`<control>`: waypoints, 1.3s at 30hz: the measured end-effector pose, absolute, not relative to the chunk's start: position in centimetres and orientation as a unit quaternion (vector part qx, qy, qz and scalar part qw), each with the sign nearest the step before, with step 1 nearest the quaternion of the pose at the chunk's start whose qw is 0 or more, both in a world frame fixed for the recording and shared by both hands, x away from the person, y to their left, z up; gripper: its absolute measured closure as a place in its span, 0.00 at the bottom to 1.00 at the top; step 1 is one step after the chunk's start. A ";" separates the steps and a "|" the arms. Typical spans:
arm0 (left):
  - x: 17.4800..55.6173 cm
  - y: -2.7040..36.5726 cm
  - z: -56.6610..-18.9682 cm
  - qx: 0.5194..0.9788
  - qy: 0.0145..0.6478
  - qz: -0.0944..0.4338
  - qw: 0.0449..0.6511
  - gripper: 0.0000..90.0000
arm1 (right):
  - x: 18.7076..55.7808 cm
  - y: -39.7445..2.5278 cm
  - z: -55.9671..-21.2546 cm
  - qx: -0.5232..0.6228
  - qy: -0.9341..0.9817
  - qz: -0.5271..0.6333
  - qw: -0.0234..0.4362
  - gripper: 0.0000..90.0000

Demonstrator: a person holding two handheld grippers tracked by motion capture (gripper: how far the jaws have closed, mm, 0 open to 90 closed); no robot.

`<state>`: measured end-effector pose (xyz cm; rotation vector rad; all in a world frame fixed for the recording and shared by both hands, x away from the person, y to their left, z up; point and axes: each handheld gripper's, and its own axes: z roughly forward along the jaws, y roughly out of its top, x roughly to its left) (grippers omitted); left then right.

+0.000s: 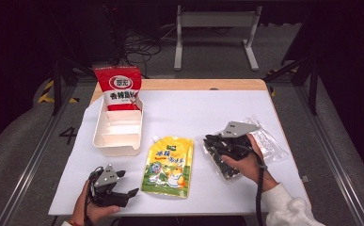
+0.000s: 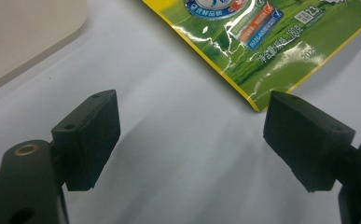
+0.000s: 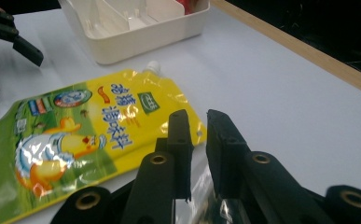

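Observation:
A yellow-green spouted pouch lies flat in the middle of the white table. My left gripper rests at the front left, open, just left of the pouch's lower corner; nothing sits between its jaws. At the right lies a clear plastic bag with dark contents. My right gripper is at the bag's left edge, its jaws nearly together with thin clear film pinched between them. Beyond those jaws are the pouch and the left gripper.
A white divided bin stands at the back left, with a red snack bag upright in its far compartment. The table's wooden far edge runs behind it. Bare white surface lies between the bin and the clear bag.

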<state>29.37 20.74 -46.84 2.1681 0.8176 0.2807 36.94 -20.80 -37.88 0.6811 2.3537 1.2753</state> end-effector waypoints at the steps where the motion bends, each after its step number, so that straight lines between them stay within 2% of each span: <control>1: 29.3 20.7 -46.8 0.854 0.321 0.110 0.394 0.22 | 36.5 -21.4 -38.1 0.244 0.836 0.453 0.192 0.88; 6: 29.1 20.7 -46.7 0.856 0.318 0.114 0.392 0.22 | 34.3 -24.3 -38.3 0.250 0.836 0.440 0.210 0.90; 11: 28.9 20.9 -46.6 0.853 0.320 0.114 0.396 0.22 | 32.8 -27.1 -38.7 0.280 0.825 0.438 0.221 0.87; 22: 29.2 20.6 -46.7 0.856 0.307 0.102 0.403 0.22 | 31.6 -31.7 -39.0 0.351 0.787 0.439 0.255 0.84; 30: 29.4 20.2 -46.6 0.860 0.303 0.109 0.395 0.22 | 31.4 -33.7 -39.9 0.388 0.771 0.428 0.268 0.78; 39: 29.8 19.6 -46.5 0.865 0.293 0.113 0.391 0.22 | 31.6 -36.3 -41.1 0.440 0.742 0.424 0.277 0.66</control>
